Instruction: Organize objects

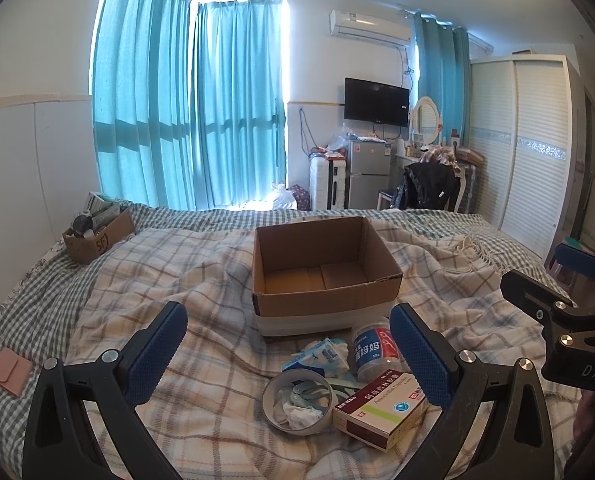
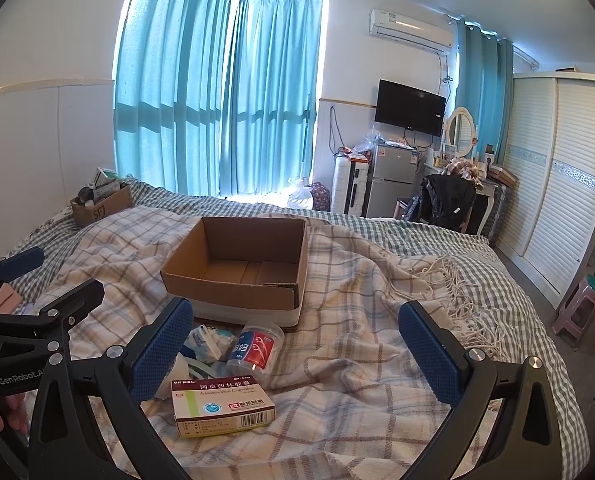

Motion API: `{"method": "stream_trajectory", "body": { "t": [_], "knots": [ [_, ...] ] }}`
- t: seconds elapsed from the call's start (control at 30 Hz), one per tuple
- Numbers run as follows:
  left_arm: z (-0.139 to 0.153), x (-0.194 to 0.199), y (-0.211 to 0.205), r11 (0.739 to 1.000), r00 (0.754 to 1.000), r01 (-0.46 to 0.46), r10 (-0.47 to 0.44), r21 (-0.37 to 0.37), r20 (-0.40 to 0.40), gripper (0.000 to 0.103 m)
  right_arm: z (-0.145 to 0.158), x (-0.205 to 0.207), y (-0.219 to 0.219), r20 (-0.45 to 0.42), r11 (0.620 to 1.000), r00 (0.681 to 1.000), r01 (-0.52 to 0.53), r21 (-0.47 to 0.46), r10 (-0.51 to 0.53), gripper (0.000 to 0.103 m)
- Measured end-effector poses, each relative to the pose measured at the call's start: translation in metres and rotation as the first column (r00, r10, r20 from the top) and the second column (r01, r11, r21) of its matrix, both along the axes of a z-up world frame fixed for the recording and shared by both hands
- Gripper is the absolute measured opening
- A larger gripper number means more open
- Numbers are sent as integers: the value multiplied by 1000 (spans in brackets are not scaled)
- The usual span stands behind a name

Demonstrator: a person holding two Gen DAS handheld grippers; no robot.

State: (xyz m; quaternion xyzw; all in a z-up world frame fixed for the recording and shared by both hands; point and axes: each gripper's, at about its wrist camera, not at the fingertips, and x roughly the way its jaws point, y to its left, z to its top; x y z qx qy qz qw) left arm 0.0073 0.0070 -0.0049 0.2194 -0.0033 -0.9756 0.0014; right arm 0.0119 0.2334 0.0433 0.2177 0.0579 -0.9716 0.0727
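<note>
1. Left claw (image 1: 288, 350) and right claw (image 2: 296, 343): both wide, holding nothing, above the blanket (image 2: 357, 360).
2. Pill box (image 2: 222, 406) flat near the bed's near edge, before the empty carton (image 2: 241, 268); long axis running left-right, slightly skewed.
3. Risk: soft, rumpled blanket tipping the pill box or rolling the jar (image 2: 255, 347) during a pinch.

On the bed: two cardboard boxes (image 1: 325, 268) (image 1: 97, 240), one medicine carton (image 1: 381, 408), one floss-pick jar (image 1: 373, 352), one tape roll (image 1: 297, 402).

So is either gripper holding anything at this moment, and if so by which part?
Nothing is held. The left gripper and right gripper are both open above the blanket, with the medicine box lying untouched near the cardboard box.
</note>
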Motion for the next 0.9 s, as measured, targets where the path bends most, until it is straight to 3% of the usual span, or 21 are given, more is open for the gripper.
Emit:
{"method": "stream_trajectory", "body": {
  "t": [0.37, 0.53, 0.7, 0.9],
  "knots": [
    [7, -2, -2, 1000, 1000, -9, 9, 17, 4, 103, 5, 1, 3, -11, 1000, 1000, 0, 5, 0, 103],
    [3, -11, -1, 1000, 999, -21, 21, 8, 43, 103, 6, -2, 5, -11, 1000, 1000, 3, 15, -3, 103],
    [-19, -25, -3, 999, 992, -36, 37, -5, 117, 103, -3, -12, 11, 14, 1000, 1000, 9, 3, -9, 103],
    [-66, -45, -1, 998, 965, -46, 54, -38, 257, 103, -36, -40, 19, 112, 1000, 994, 23, -21, -20, 103]
  ]
}}
